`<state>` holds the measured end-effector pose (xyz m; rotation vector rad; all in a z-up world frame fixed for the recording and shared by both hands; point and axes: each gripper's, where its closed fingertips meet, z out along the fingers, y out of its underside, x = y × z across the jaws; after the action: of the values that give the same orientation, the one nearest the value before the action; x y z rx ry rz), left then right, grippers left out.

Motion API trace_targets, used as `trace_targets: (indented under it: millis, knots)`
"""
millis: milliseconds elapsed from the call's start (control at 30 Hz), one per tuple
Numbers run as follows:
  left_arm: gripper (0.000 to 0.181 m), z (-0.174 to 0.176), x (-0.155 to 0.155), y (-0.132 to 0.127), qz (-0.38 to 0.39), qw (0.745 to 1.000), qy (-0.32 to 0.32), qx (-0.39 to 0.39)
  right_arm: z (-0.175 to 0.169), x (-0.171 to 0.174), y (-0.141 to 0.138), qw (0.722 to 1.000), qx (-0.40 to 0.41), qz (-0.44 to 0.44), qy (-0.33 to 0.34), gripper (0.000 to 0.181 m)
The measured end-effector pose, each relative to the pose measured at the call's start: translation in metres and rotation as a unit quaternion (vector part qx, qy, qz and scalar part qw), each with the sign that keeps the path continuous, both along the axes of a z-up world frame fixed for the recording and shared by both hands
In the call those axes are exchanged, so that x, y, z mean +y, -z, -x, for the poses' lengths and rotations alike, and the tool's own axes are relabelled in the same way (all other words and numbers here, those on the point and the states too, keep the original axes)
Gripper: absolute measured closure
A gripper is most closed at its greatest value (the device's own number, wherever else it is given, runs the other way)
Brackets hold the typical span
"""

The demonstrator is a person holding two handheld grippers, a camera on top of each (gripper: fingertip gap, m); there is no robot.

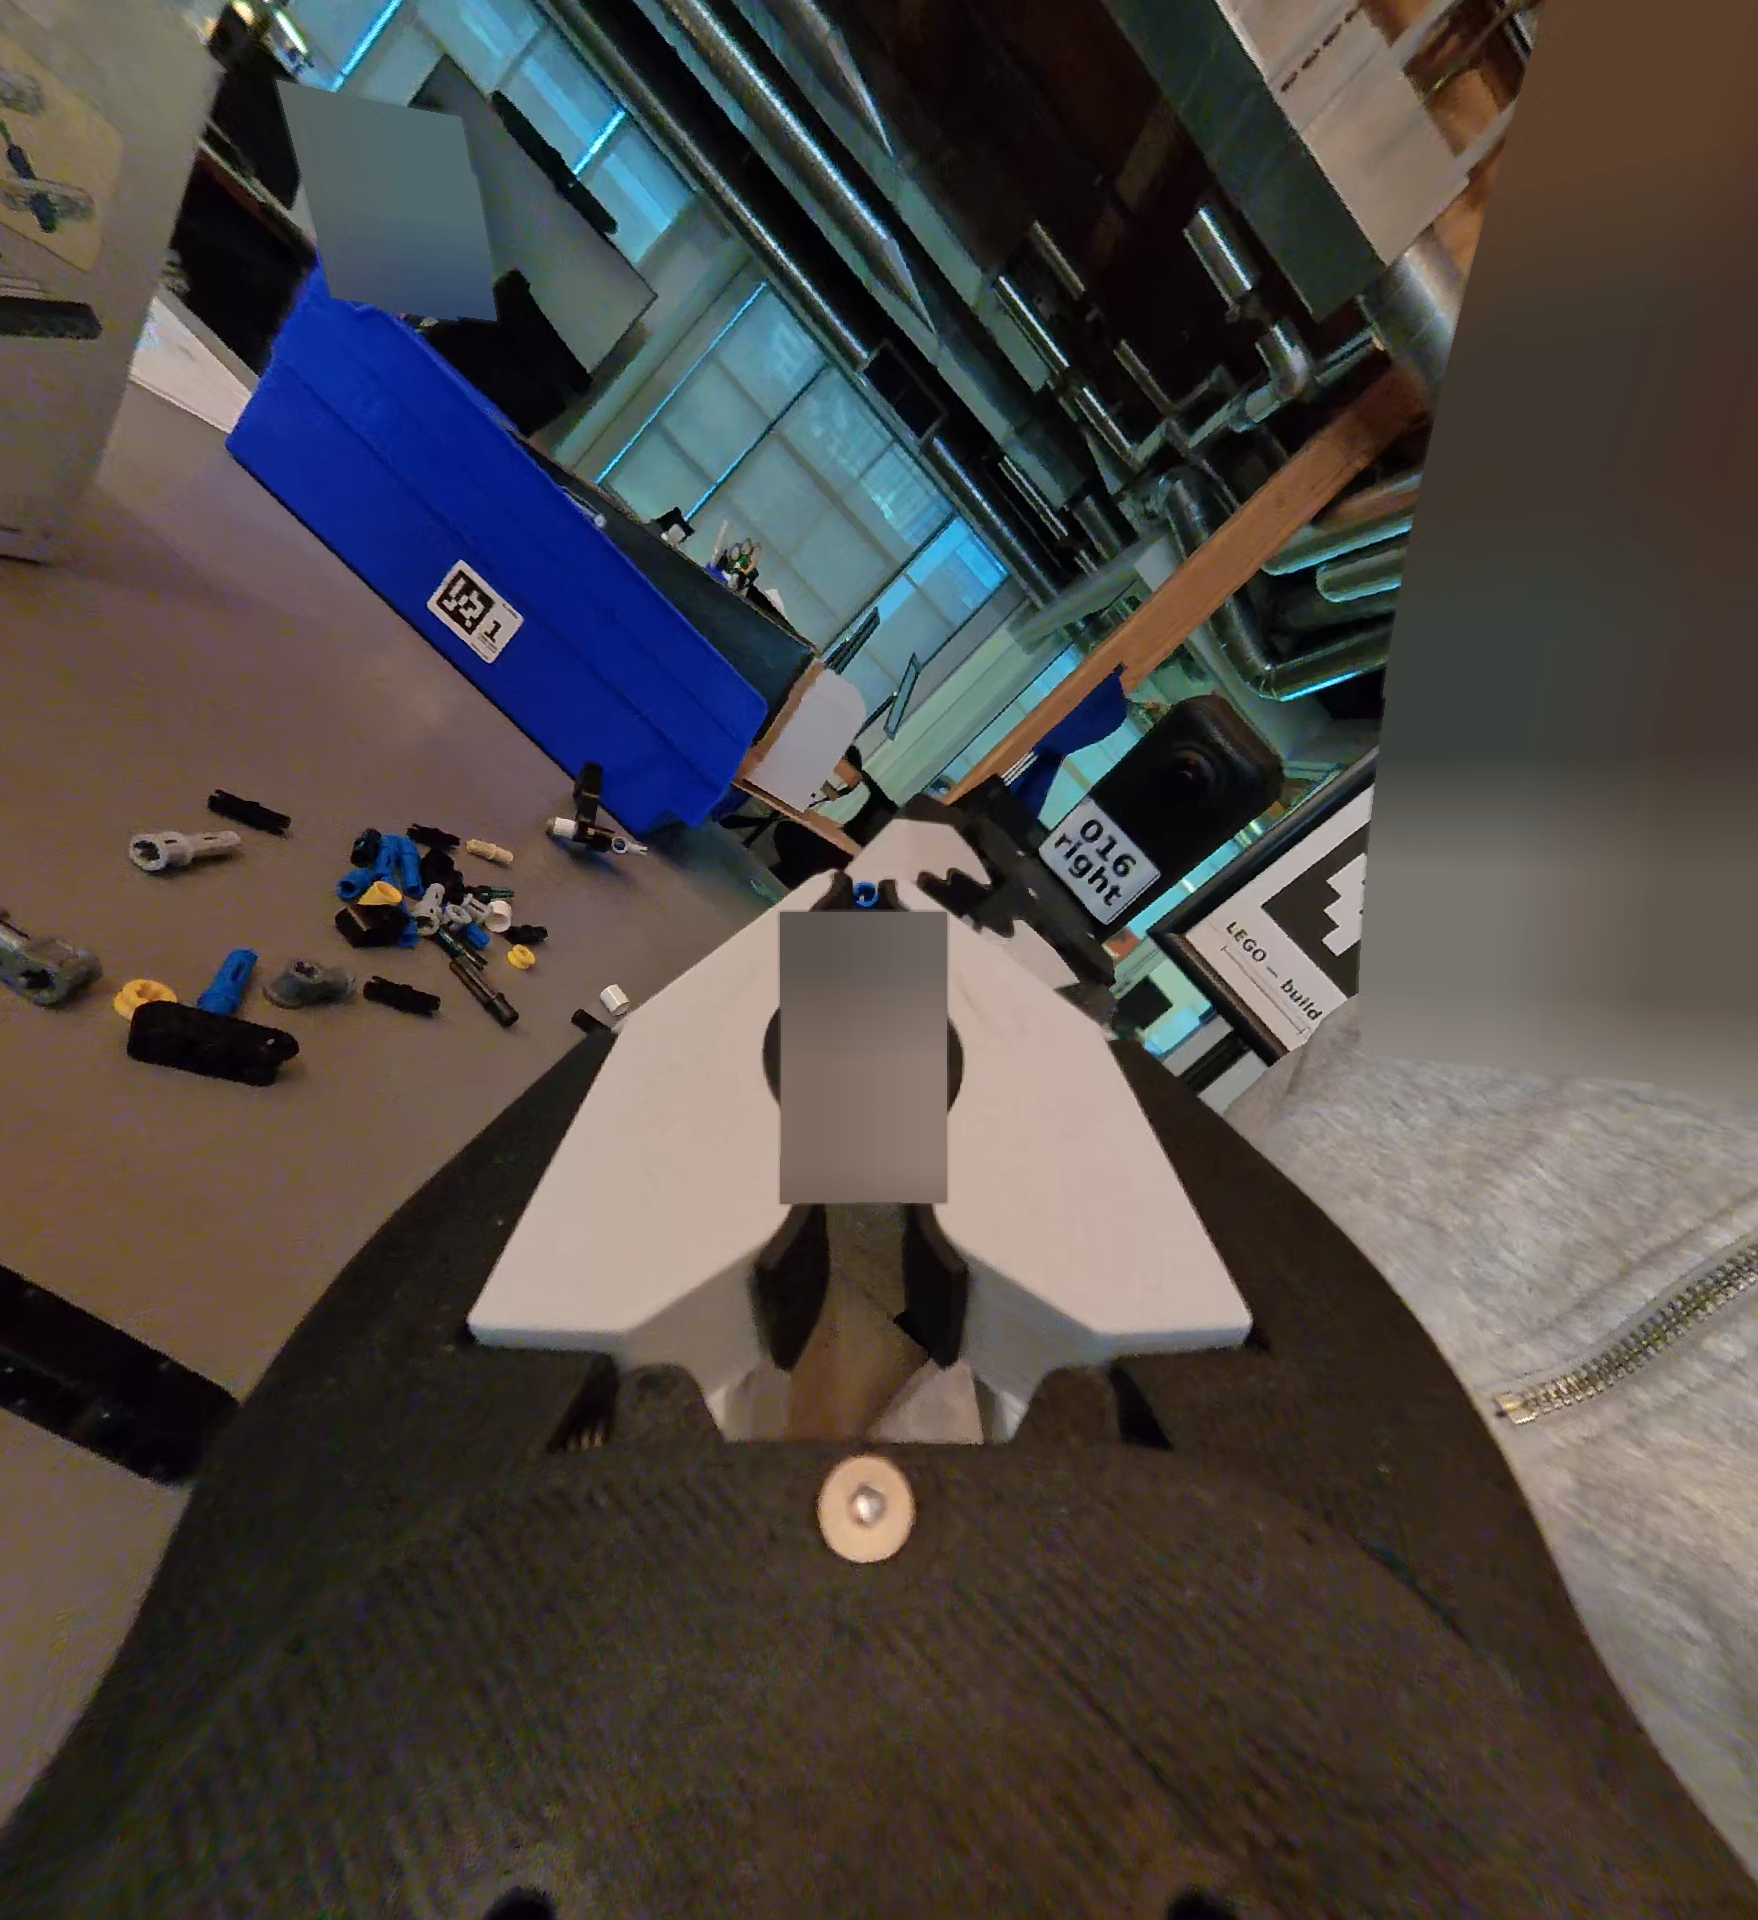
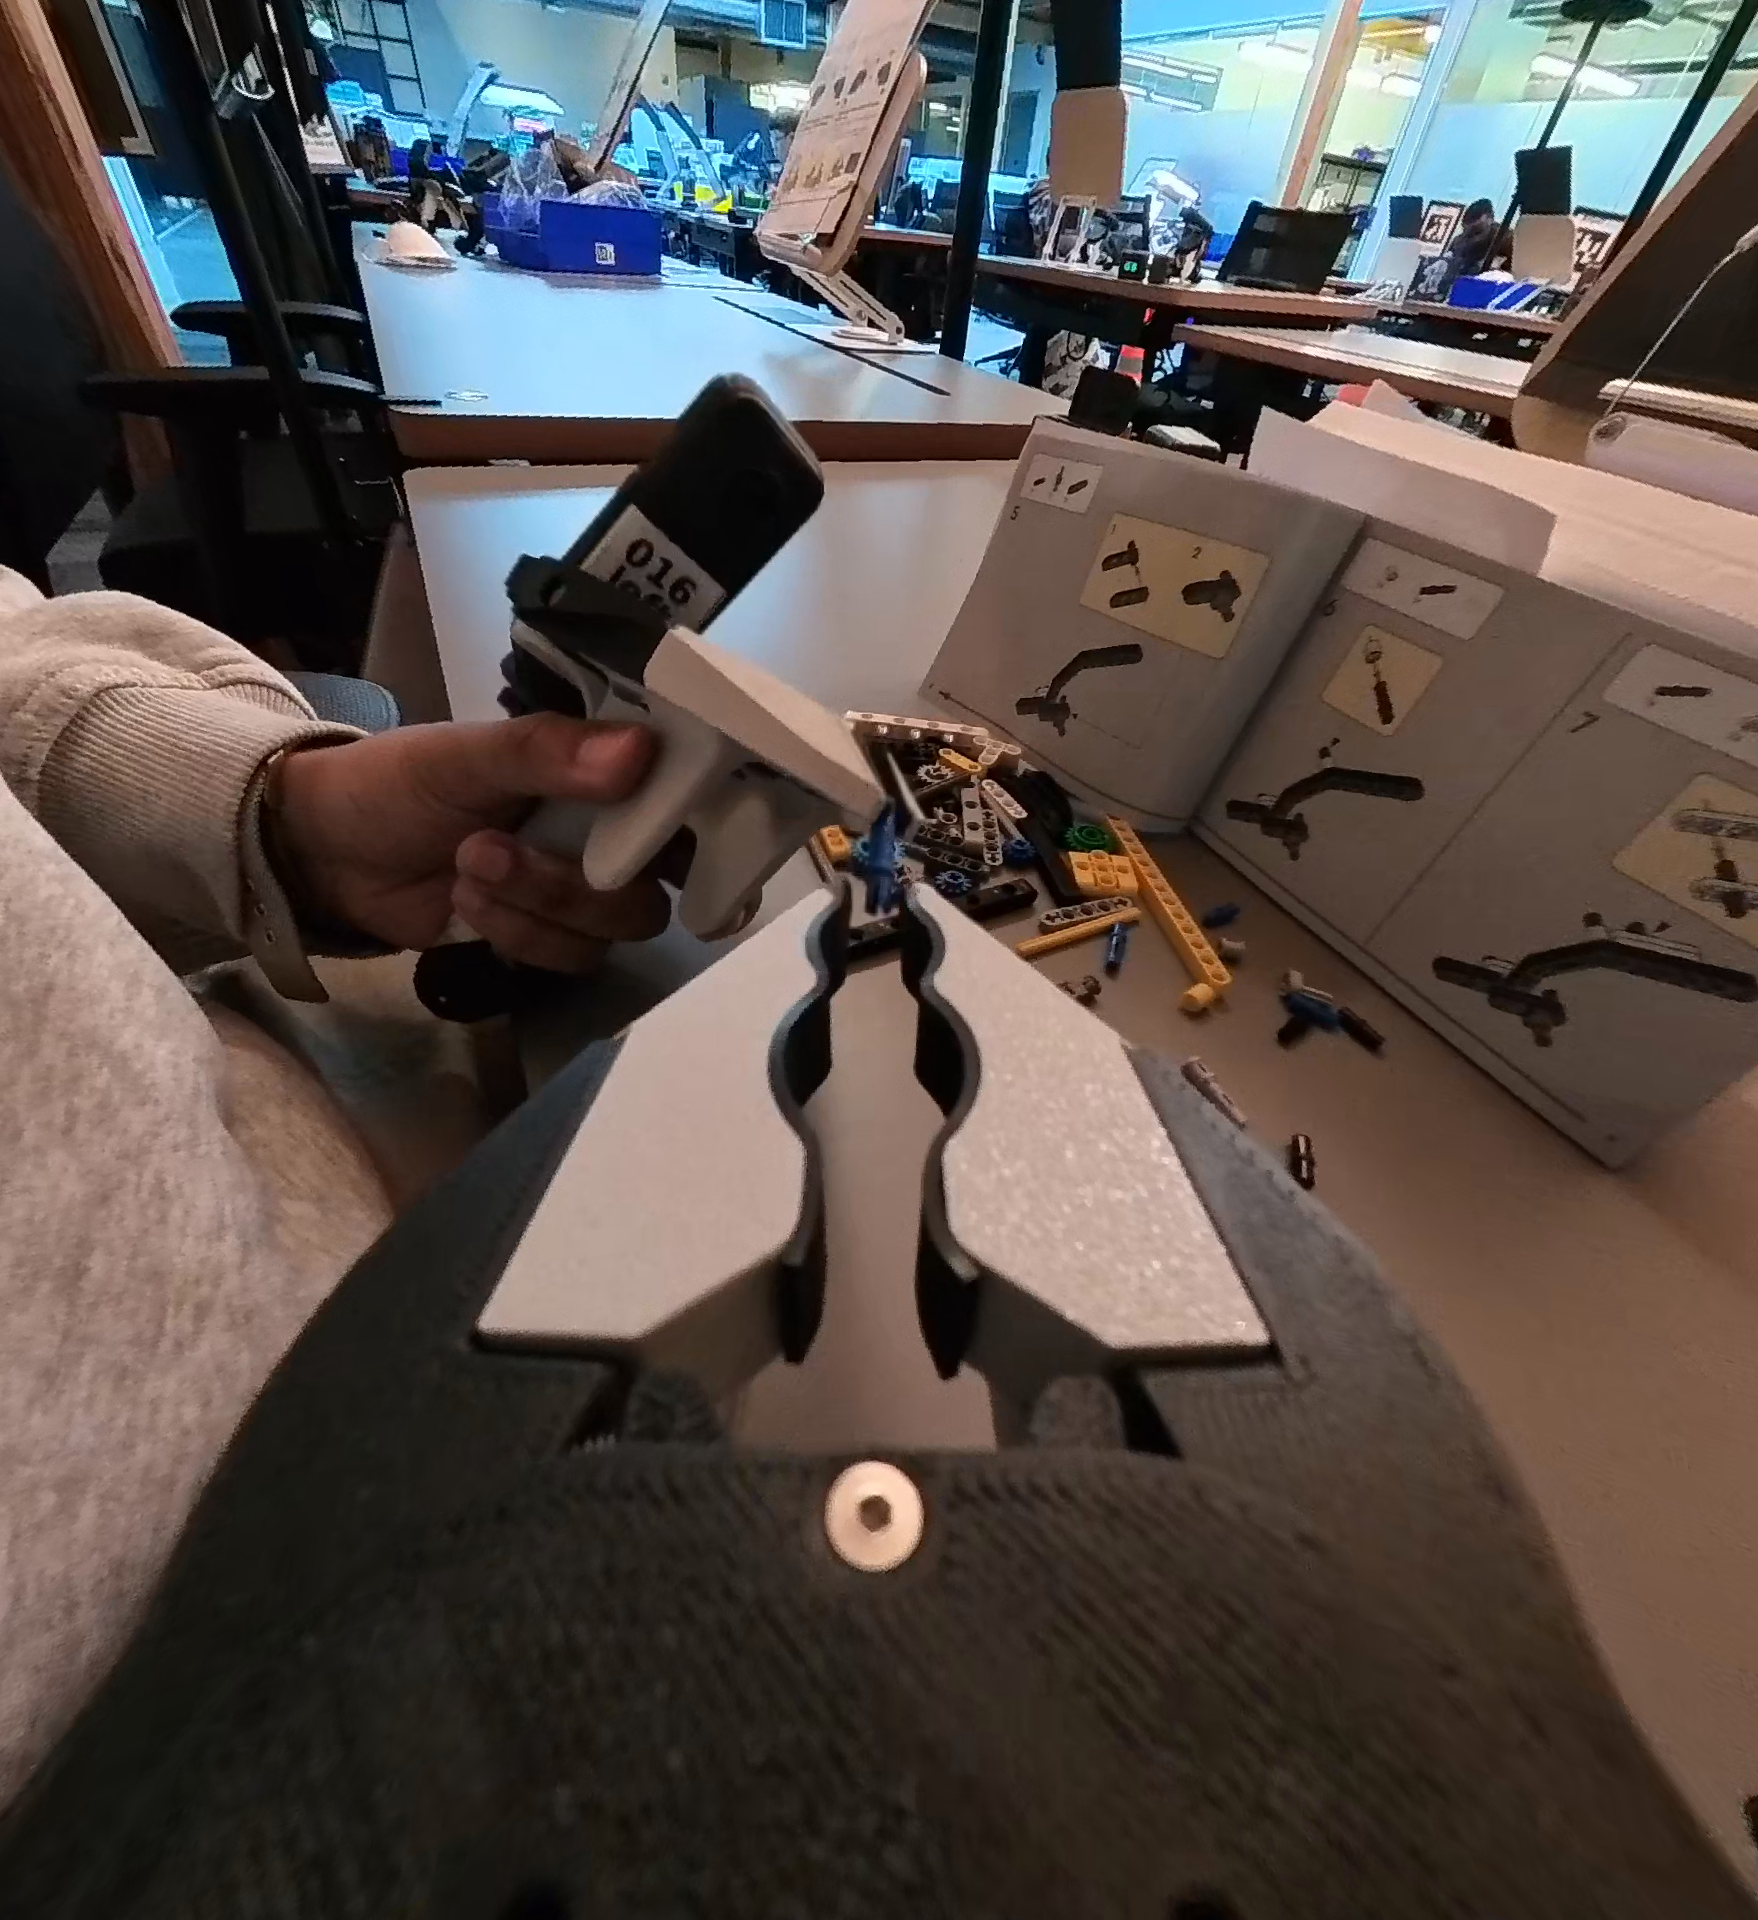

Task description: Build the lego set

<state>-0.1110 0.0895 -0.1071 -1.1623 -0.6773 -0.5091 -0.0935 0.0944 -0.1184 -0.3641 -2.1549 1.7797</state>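
Note:
My left gripper [image 1: 862,891] is shut on a small blue Lego piece [image 1: 862,889] at its fingertips, held up above the table. In the right wrist view a hand holds that left gripper [image 2: 885,816], which points down to the right. The blue piece [image 2: 880,868] hangs from its tip. My right gripper [image 2: 875,914] comes up from below. Its tips stand a narrow gap apart around the lower end of the blue piece and appear to pinch it. The right gripper [image 1: 968,888] shows just beyond the left tips.
Loose Lego parts [image 1: 418,904] lie on the grey table [image 1: 262,1164] before a blue bin [image 1: 501,582]. A second pile [image 2: 979,821] with a yellow beam [image 2: 1166,904] lies before the open instruction booklet [image 2: 1374,779]. A grey sleeve [image 2: 75,935] is at the left. Both grippers' tips are close together, under 4 cm apart.

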Motion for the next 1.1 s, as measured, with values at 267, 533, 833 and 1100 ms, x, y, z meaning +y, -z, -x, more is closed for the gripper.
trace_targets:
  millis: [267, 533, 833, 1100]
  knots:
    - [0.179, -0.0024, 0.0024, 0.0007, 0.006, 1.000, 0.004, 0.004, -0.0015, 0.0009, -0.0009, 1.000, 0.000, 0.000, 0.001, 0.178]
    - [0.179, -0.0018, 0.0010, -0.0002, 0.002, 1.000, 0.002, 0.003, -0.0023, 0.0010, -0.0004, 1.000, -0.002, -0.002, 0.002, 0.178]
    - [0.179, -0.0012, 0.0009, 0.0000, 0.002, 1.000, 0.001, 0.002, -0.0016, 0.0017, -0.0005, 1.000, -0.005, -0.001, 0.004, 0.178]
    - [0.179, 0.0019, -0.0003, 0.0004, -0.001, 1.000, -0.003, -0.007, 0.0059, 0.0040, 0.0047, 1.000, -0.029, 0.008, 0.009, 0.178]
